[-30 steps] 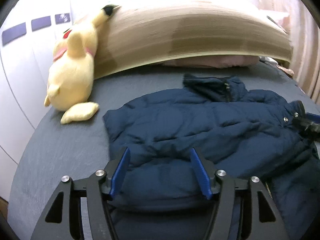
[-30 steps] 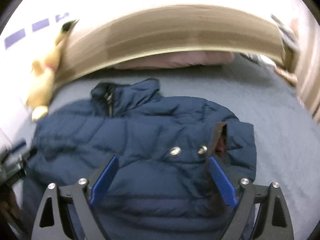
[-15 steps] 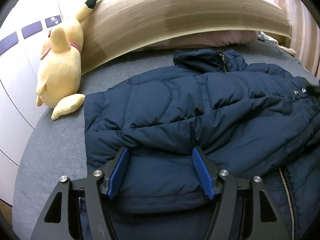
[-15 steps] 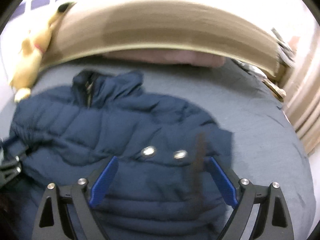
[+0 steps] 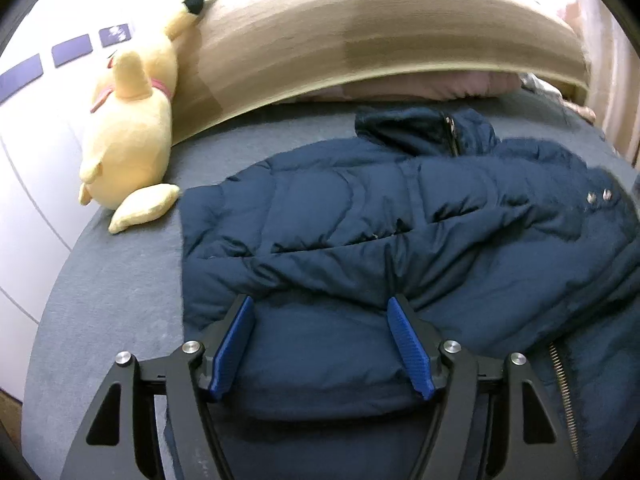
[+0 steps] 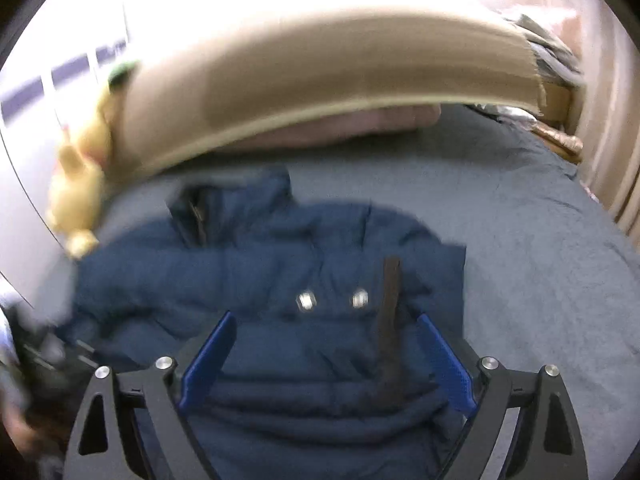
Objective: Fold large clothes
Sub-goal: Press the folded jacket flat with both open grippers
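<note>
A navy jacket (image 5: 400, 240) lay spread on the grey bed (image 5: 120, 288) beside a yellow plush (image 5: 128, 128), while both the left gripper (image 5: 322, 344) and right gripper (image 6: 326, 360) hovered over it, fingers released and gripping nothing.

My left gripper (image 5: 320, 344) points down and forward, its blue pads (image 5: 234, 348) spread apart and not pressing on anything. My right gripper (image 6: 326, 360) tilts down likewise, its jaws set wide, gripping nothing.

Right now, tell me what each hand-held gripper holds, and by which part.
Nothing is held. The left hand-held gripper and right hand-held gripper stand open over the navy puffer jacket.
</note>
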### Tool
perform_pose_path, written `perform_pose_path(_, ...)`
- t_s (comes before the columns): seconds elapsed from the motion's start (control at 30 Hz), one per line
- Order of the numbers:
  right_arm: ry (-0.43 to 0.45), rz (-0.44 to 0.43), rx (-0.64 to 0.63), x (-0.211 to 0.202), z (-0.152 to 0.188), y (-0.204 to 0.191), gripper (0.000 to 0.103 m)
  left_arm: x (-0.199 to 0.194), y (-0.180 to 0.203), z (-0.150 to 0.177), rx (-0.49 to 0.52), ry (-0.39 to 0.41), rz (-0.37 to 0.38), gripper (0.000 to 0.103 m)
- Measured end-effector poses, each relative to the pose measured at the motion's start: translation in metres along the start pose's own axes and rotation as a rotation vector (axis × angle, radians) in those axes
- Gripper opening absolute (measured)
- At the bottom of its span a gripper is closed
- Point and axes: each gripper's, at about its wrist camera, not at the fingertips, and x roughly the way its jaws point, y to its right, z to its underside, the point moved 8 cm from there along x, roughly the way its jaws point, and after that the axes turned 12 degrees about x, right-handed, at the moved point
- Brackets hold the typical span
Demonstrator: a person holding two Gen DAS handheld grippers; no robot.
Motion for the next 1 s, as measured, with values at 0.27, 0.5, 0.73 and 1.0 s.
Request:
perform_pose_path(0.27,-0.032,0.148,-0.144,0.045,0.033,-0.006,0.095,-0.022,0.033,-0.025,0.073,0.100,-0.010,0.072)
perform_pose_path(0.5,-0.044,0.149,-0.155,0.057,0.041,-0.001,0.102,0.011,0.045,-0.012,0.099,0.019,-0.020,0.074)
perform_pose_path(0.73,-0.092,0.120,-0.063,0.045,0.027,0.008,0.102,0.017,0.043,-0.009,0.074,0.010,-0.004,0.077)
perform_pose_path(1.0,-0.063,0.016,-0.052,0.038,-0.014,-0.041,0.103,0.017,0.043,-0.007,0.064,0.008,0.000,0.077)
